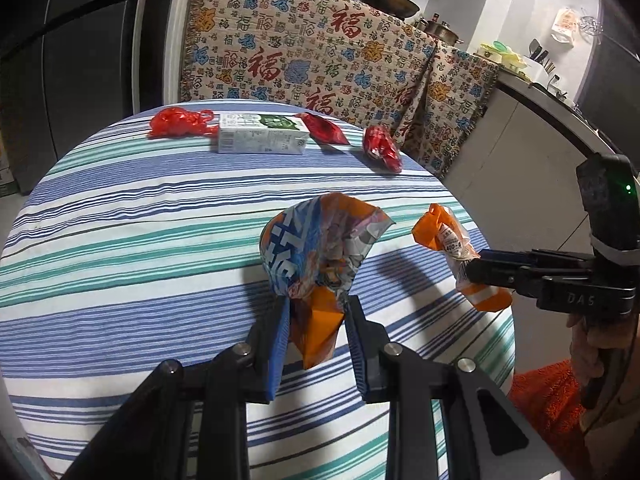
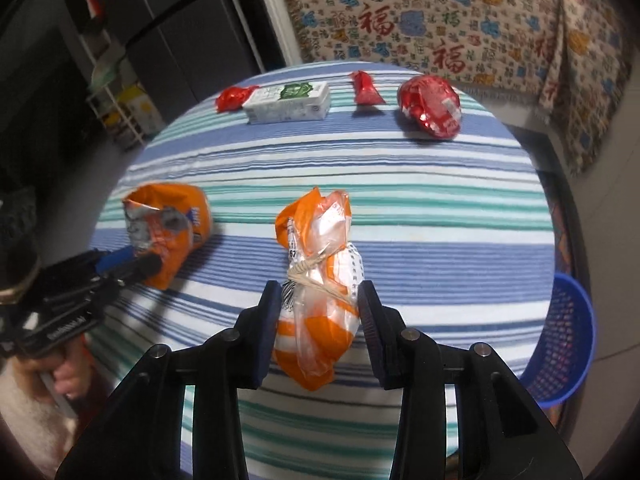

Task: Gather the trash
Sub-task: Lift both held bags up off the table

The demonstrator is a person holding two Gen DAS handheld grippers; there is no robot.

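My left gripper (image 1: pixel 318 312) is shut on a crumpled orange and blue snack bag (image 1: pixel 316 248), held above the striped table (image 1: pixel 120 248). My right gripper (image 2: pixel 320 300) is shut on an orange and clear plastic packet tied with string (image 2: pixel 318 280), also lifted off the cloth. In the left wrist view that packet (image 1: pixel 456 248) hangs at the right, and in the right wrist view the snack bag (image 2: pixel 168 228) hangs at the left. At the far edge lie a white and green carton (image 1: pixel 262 136), a red plastic bag (image 1: pixel 180 122) and two red wrappers (image 1: pixel 324 128) (image 1: pixel 382 148).
A blue mesh basket (image 2: pixel 560 344) stands on the floor to the right of the table. A patterned cloth (image 1: pixel 304 48) drapes a counter behind, with pans on top. A dark fridge (image 1: pixel 80 60) stands at the left. A person's hand (image 2: pixel 68 372) holds the left gripper's handle.
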